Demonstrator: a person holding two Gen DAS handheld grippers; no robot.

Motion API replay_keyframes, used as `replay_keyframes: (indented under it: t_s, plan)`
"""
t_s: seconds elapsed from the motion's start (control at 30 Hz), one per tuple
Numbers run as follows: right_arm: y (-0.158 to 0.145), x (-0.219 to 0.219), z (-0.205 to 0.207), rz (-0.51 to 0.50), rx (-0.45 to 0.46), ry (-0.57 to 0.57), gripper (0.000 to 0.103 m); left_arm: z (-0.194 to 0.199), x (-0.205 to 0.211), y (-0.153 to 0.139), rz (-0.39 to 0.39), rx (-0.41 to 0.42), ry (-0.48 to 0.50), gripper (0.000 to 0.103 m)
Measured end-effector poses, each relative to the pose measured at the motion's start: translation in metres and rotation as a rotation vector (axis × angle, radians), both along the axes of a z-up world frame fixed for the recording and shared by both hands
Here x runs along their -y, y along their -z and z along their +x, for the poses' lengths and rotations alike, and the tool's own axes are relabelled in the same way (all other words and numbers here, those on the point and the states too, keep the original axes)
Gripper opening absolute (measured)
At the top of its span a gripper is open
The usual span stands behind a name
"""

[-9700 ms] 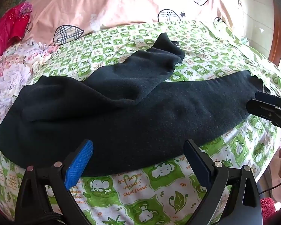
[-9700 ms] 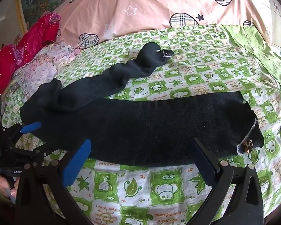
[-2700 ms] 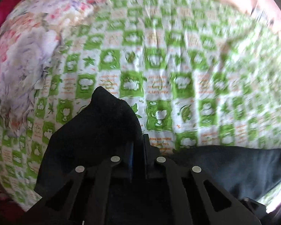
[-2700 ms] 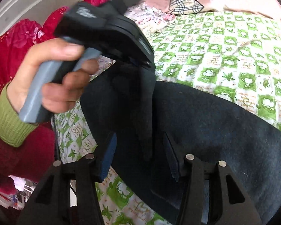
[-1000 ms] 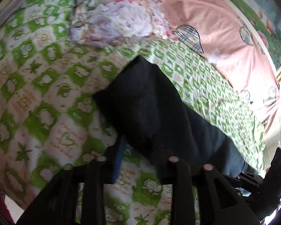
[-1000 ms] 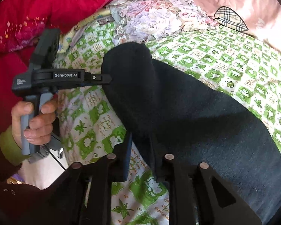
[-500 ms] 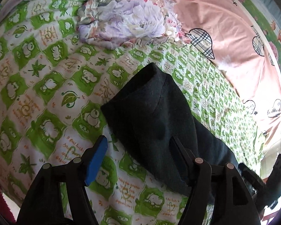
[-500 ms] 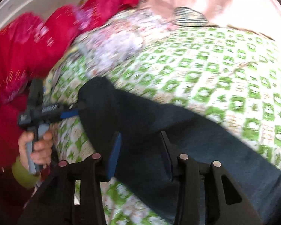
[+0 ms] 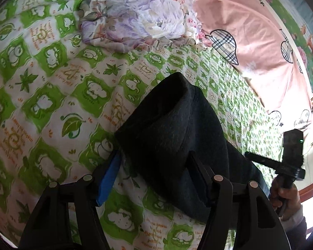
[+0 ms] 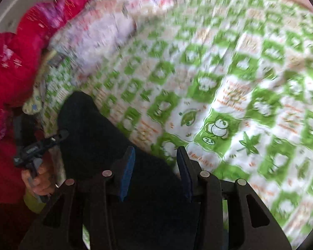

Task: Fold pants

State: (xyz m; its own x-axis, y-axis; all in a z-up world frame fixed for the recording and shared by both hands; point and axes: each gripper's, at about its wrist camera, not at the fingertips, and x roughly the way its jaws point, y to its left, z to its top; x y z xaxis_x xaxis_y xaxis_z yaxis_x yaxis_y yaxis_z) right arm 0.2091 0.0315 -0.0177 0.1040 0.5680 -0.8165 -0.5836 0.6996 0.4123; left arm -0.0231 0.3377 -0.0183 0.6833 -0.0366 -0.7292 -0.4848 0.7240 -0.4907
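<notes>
Left wrist view: the dark pants [image 9: 173,137] are lying folded along the green-and-white checked bedsheet [image 9: 52,95], one rounded end pointing toward the floral bedding [image 9: 139,18] and pink quilt [image 9: 250,33] at the far side. The left gripper [image 9: 154,166] is standing over that end with its jaws apart and just now closing a little; the cloth is lying between the blue pads, the near-left pad clear of it, the right finger partly behind the fabric, so nothing is being pinched. At the right edge the right gripper [image 9: 258,158] is showing side-on, a hand [image 9: 285,195] wrapping its handle.

Right wrist view, blurred: the right gripper [image 10: 155,156] is sitting with jaws parted above the pants [image 10: 98,137], fabric running underneath and between the fingers, pads not pressing it. The sheet [image 10: 229,83] is filling the right side. At left, the left gripper [image 10: 58,136] is reaching to the pants' far end, held by a hand [image 10: 39,179] in a green cuff, red bedding [image 10: 12,62] behind.
</notes>
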Motion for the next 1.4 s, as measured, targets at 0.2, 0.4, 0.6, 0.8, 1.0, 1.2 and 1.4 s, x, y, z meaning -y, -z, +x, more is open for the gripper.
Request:
replay_keyframes:
  t_s: [0.2,0.4,0.6,0.8,1.0,1.2,1.4]
  plan:
    - [0.007,-0.012,-0.018,-0.023,0.026,-0.056,0.042,0.017,0.006,0.001,0.035,-0.021,0.002,0.049]
    - [-0.011,-0.014,-0.045,-0.085,0.183,-0.059,0.016,0.015,0.022,-0.014,0.1,0.018,0.017,0.021]
    - [-0.065,-0.002,-0.08,-0.068,0.476,0.04,0.013,-0.038,0.034,-0.063,0.119,0.215,0.011,0.021]
    - [-0.053,-0.01,-0.076,-0.047,0.527,0.126,0.01,-0.039,0.036,-0.072,0.181,0.218,0.024,0.02]
    - [-0.024,-0.025,-0.072,-0.048,0.541,0.187,0.01,-0.01,0.022,-0.041,0.282,0.103,0.011,0.021]
    - [-0.015,-0.018,-0.066,-0.083,0.517,0.258,0.019,0.013,0.016,-0.004,0.368,-0.026,0.0,0.037]
    - [-0.058,0.037,-0.101,0.001,0.582,0.358,0.052,-0.012,0.0,-0.02,0.36,-0.025,-0.061,0.062]
